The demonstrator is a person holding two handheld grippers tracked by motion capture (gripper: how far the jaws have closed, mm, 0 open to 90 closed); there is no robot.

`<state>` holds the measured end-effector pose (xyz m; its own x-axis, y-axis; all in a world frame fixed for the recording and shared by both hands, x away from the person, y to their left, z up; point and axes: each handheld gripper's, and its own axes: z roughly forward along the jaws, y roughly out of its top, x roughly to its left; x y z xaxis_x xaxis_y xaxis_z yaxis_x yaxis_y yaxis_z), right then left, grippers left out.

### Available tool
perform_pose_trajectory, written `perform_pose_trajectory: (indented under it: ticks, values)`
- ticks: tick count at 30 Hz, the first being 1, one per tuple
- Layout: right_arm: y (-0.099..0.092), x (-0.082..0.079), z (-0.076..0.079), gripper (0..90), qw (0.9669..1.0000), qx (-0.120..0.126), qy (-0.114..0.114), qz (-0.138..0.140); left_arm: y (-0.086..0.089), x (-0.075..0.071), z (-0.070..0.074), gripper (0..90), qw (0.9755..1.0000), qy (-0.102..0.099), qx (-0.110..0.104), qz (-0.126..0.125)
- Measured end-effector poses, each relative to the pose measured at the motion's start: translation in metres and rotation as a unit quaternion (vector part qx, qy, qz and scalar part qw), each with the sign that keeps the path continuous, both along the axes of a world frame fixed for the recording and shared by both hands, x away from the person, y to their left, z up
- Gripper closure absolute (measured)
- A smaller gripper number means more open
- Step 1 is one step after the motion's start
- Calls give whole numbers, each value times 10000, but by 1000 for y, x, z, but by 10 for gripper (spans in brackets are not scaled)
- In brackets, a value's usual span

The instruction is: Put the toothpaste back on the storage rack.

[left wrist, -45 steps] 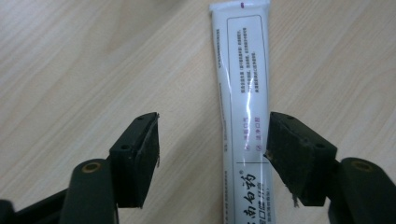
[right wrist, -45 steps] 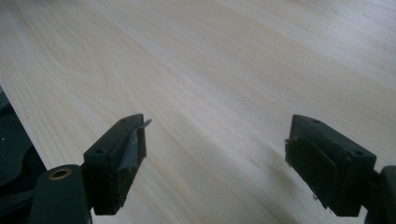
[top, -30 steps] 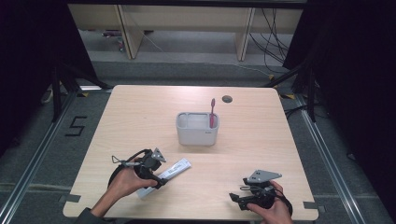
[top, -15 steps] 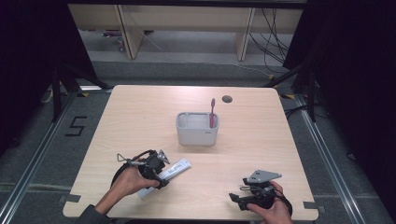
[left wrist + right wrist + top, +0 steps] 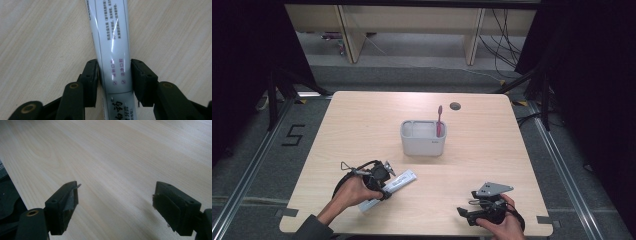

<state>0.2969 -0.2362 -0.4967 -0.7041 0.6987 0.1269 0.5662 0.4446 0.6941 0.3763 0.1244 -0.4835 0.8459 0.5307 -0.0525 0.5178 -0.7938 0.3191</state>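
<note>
A white toothpaste tube (image 5: pixel 404 179) lies flat on the wooden table (image 5: pixel 362 125) at the near left. My left gripper (image 5: pixel 384 186) points down onto it. In the left gripper view the tube (image 5: pixel 110 37) runs between the jaws of the left gripper (image 5: pixel 113 72). The jaws have just been closing, and both pads now rest against the tube's edges. My right gripper (image 5: pixel 463 214) sits at the near right, held by a hand. In its own view the right gripper (image 5: pixel 115 195) stands wide open over bare wood.
A grey holder (image 5: pixel 423 145) stands at the table's middle with a red toothbrush (image 5: pixel 440 120) upright in its right end. A dark round hole (image 5: pixel 455 106) sits near the far edge. The table's near edge (image 5: pixel 412 232) runs just below both hands.
The left gripper has shifted slightly over the tube and its jaws have narrowed onto it. The right gripper has stayed where it was.
</note>
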Motion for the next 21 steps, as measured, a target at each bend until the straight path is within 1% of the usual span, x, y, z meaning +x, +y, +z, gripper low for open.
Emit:
perform_pose_trajectory:
  ticks: [1, 4, 5, 6, 8, 9, 10, 12, 13, 14, 15, 16, 17, 19, 20, 21]
  values:
    - [1, 0, -1, 211, 10000, 51, -46, -28, 0, 1, 0, 587, 10000, 25, -2, 7]
    - [0, 0, -1, 211, 10000, -3, -7, 5, -1, 2, 0, 598, 10000, 51, -16, 4]
    - [1, 0, -1, 211, 10000, 3, 29, -42, -1, 2, 0, 604, 10000, 59, -11, -2]
    - [1, -2, 0, 211, 9999, -4, 124, -87, -2, 2, 1, 610, 10000, 78, 13, -26]
    - [1, -1, 0, 211, 10000, -34, 54, -17, -3, 3, 1, 614, 9999, 89, 41, -52]
    - [2, -1, -2, 211, 10000, 47, 1, -57, -4, 3, 1, 614, 9999, 94, 69, -49]
    - [2, -1, -2, 211, 10000, 33, 9, -40, -5, 2, 1, 614, 9999, 91, 86, -39]
    - [3, -1, -2, 211, 10000, 51, 40, -53, -6, 3, 1, 617, 9998, 83, 137, -74]
    - [2, -1, -2, 211, 10000, 36, 21, -41, -6, 3, 1, 619, 9998, 92, 161, -84]
    - [2, -1, -1, 211, 10000, 9, 67, -45, -7, 3, 2, 621, 9997, 99, 212, -112]
    - [3, -1, -2, 211, 10000, 42, 38, -69, -8, 3, 2, 624, 9997, 79, 230, -102]
    - [3, -1, -2, 211, 10000, 52, 45, -58, -9, 2, 2, 626, 9995, 85, 270, -109]
    - [2, -1, -1, 211, 10000, 11, 79, -16, -10, 2, 2, 628, 9994, 68, 311, -144]
    - [2, -1, -1, 211, 10000, 0, 79, -33, -12, 3, 3, 635, 9990, 72, 409, -167]
    - [2, -1, -1, 211, 10000, 5, 80, -39, -13, 1, 3, 640, 9989, 46, 436, -156]
    - [2, -1, -1, 211, 10000, 21, 64, -41, -14, 1, 3, 648, 9987, 26, 472, -199]
